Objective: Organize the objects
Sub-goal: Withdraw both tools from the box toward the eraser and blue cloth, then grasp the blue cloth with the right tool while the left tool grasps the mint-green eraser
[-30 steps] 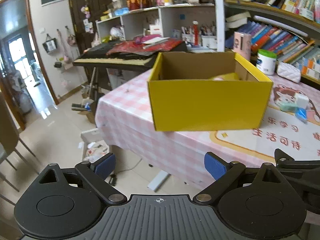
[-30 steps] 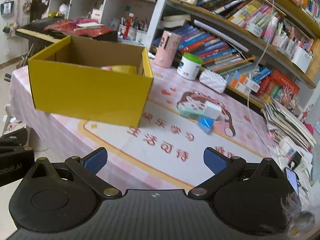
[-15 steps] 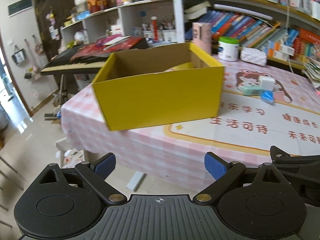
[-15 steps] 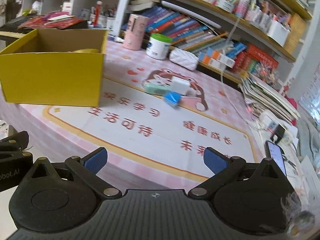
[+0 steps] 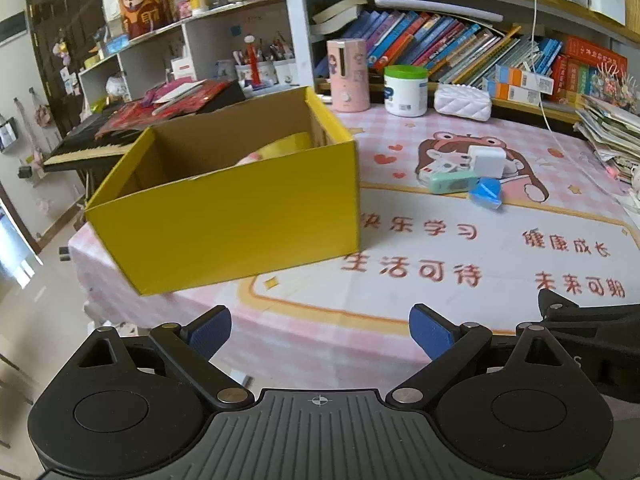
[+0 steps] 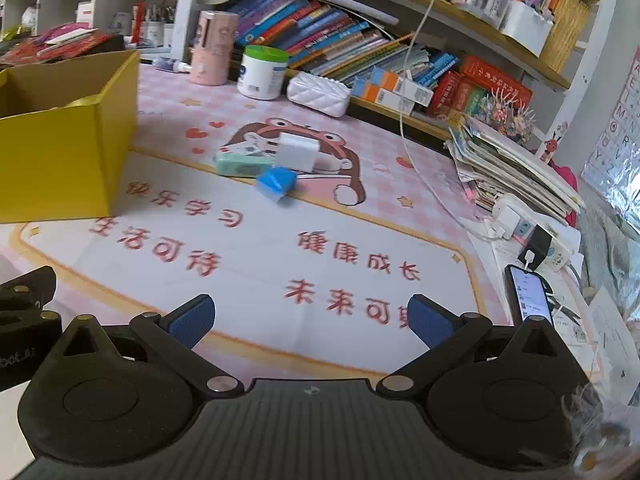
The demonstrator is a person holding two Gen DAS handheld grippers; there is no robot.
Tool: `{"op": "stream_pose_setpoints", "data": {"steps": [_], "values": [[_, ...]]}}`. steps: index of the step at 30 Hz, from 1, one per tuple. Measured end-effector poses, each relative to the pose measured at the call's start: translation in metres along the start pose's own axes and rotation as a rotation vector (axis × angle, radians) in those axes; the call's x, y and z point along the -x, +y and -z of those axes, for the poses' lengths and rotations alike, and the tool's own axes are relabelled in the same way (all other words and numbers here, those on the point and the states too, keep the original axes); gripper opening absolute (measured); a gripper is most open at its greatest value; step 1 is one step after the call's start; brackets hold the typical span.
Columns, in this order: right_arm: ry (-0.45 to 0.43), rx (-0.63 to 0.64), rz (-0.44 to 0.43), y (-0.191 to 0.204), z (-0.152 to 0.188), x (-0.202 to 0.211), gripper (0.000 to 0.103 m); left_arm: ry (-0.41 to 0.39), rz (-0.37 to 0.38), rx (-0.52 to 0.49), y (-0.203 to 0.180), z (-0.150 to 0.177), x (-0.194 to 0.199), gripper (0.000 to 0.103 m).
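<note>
Both views have swung right, off the yellow box (image 5: 224,216); both grippers (image 5: 320,330) (image 6: 308,318) gape empty. Approach the blue block (image 6: 277,182), seemingly touching the green case (image 6: 240,166), from its free side

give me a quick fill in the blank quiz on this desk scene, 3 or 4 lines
1. The cardboard box on the table is ____ on the outside.
2. The white jar beside the pink cylinder has a ____ lid.
3. The small blue item lies on the mat, ____ the box.
4. Both the left gripper and right gripper are ____ and hold nothing.

Missing words: yellow; green; outside; open
</note>
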State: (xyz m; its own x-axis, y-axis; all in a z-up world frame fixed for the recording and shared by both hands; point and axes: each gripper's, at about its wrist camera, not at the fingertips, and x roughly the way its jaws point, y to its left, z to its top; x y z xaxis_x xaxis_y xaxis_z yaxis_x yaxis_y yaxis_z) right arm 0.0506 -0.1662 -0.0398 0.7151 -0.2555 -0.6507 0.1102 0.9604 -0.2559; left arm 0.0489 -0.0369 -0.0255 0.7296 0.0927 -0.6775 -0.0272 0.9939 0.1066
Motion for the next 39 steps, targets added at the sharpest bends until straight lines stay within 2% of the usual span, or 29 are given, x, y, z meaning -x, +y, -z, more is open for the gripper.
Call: {"op": "stream_pose_setpoints", "data": {"steps": [17, 28, 30, 39], "values": [[-0.032, 0.001, -0.037, -0.072, -0.051, -0.072, 0.103, -0.029, 0.044, 0.038, -0.072, -0.052, -0.043, 0.097], [-0.06, -0.031, -0.15, -0.108, -0.073, -0.106, 0.101, -0.042, 0.018, 0.062, -0.103, -0.074, -0.059, 0.097], [-0.062, -0.031, -0.178, -0.11, -0.076, -0.112, 0.099, -0.041, 0.009, 0.068, -0.105, -0.076, -0.061, 0.097], [-0.034, -0.046, -0.308, -0.111, -0.092, -0.137, 0.077, -0.023, -0.017, 0.062, -0.113, -0.085, -0.072, 0.095]]}}
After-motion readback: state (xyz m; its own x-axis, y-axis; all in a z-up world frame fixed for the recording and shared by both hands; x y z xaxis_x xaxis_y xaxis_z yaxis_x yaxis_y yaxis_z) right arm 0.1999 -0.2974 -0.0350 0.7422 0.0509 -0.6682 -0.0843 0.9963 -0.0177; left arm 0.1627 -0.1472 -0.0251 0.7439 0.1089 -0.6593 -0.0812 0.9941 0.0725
